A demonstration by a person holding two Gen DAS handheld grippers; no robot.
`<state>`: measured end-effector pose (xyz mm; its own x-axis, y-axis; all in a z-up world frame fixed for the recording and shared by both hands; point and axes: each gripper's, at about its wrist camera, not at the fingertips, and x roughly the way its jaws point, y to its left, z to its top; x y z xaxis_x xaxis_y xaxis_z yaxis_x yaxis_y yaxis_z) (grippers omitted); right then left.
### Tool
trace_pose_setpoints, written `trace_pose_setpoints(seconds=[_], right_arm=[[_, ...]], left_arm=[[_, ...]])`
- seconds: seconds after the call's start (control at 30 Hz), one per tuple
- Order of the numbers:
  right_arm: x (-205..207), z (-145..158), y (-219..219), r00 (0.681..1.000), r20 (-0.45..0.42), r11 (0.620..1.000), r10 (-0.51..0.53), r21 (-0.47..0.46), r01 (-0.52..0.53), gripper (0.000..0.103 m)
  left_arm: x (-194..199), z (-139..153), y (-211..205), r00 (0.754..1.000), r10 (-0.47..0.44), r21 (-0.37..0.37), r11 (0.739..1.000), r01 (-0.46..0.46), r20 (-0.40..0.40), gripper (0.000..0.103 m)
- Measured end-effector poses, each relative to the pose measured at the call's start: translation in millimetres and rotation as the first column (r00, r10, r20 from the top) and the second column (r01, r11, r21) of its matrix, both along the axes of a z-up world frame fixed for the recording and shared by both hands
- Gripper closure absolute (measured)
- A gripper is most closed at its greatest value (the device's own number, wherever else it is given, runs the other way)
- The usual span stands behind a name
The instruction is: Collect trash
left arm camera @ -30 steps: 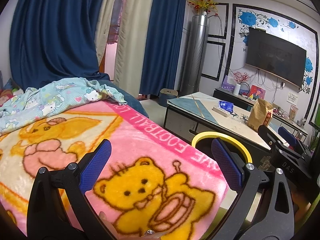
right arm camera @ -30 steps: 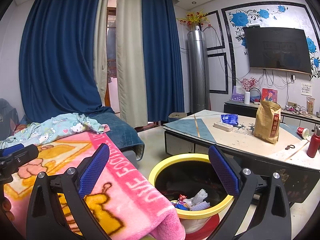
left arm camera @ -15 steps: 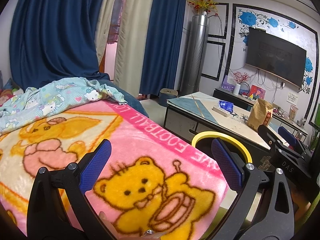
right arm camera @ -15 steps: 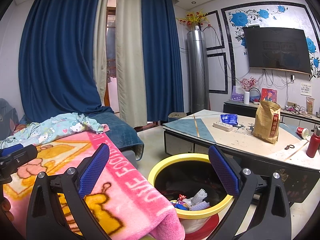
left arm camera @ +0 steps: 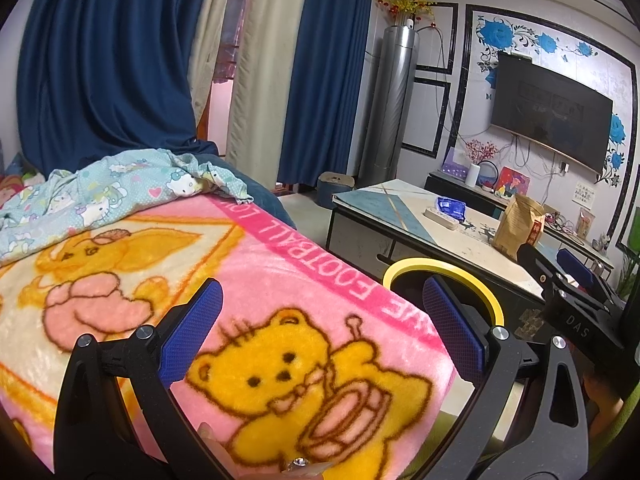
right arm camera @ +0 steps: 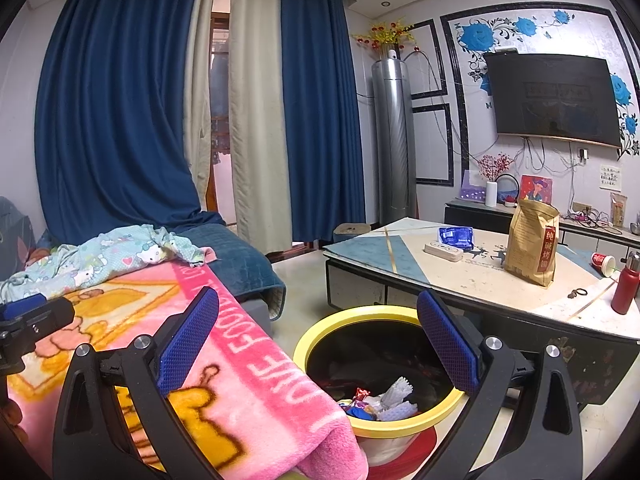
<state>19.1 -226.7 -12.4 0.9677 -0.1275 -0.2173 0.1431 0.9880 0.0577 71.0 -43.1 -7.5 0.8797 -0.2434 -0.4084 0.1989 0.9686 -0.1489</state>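
Both grippers — left point(left arm camera: 322, 330), right point(right arm camera: 318, 336) — wide apart, empty, above pink blanket point(left arm camera: 260, 280); bin point(right arm camera: 400, 316) close by, likely for easy drops.

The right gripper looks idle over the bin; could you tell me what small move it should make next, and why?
Probably swing the right gripper toward the blue wrapper on the coffee table. Its jaws stand open and hold nothing, the yellow-rimmed bin below already contains wrappers, and that wrapper beside the white power strip looks like the nearest loose trash. The left gripper is open and empty too.
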Motion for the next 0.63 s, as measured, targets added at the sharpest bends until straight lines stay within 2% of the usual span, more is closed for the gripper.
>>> trace_pose_setpoints(seconds=[0.17, 0.27, 0.37, 0.43, 0.5, 0.53, 0.57, 0.6, 0.63], right_arm=[[11, 2, -4, 0.999, -0.032, 1.000, 0.007, 0.018, -0.006, 0.006], [31, 5, 4, 0.991, -0.099, 0.995, 0.086, 0.067, -0.079, 0.006], [50, 8, 43, 0.969, -0.132, 0.977, 0.207, 0.084, -0.197, 0.006], [63, 9, 90, 0.928, -0.156, 0.941, 0.338, 0.088, -0.328, 0.006], [75, 4, 163, 0.831, -0.215, 0.858, 0.513, 0.100, -0.504, 0.006], [80, -2, 206, 0.752, -0.265, 0.794, 0.604, 0.115, -0.597, 0.006], [82, -6, 235, 0.697, -0.298, 0.751, 0.652, 0.133, -0.646, 0.006], [82, -15, 278, 0.623, -0.345, 0.697, 0.702, 0.149, -0.702, 0.006], [80, -22, 309, 0.567, -0.379, 0.655, 0.731, 0.156, -0.740, 0.006]], left_arm=[[6, -7, 10, 0.998, -0.032, -0.052, 0.998, 0.029, -0.053, 0.011], [1, -8, 27, 0.998, -0.014, -0.065, 0.998, 0.010, -0.064, 0.011], [-10, -9, 70, 0.992, 0.100, -0.068, 0.992, -0.105, -0.076, 0.011], [-18, -11, 118, 0.968, 0.225, -0.074, 0.969, -0.234, -0.106, 0.011], [-29, -15, 172, 0.913, 0.386, -0.041, 0.918, -0.394, -0.134, 0.011], [-38, -21, 210, 0.851, 0.501, 0.004, 0.862, -0.506, -0.156, 0.011], [-44, -25, 239, 0.794, 0.581, 0.043, 0.811, -0.584, -0.178, 0.011], [-51, -31, 269, 0.732, 0.651, 0.074, 0.755, -0.651, -0.201, 0.011], [-59, -41, 307, 0.643, 0.728, 0.114, 0.678, -0.726, -0.237, 0.011]])
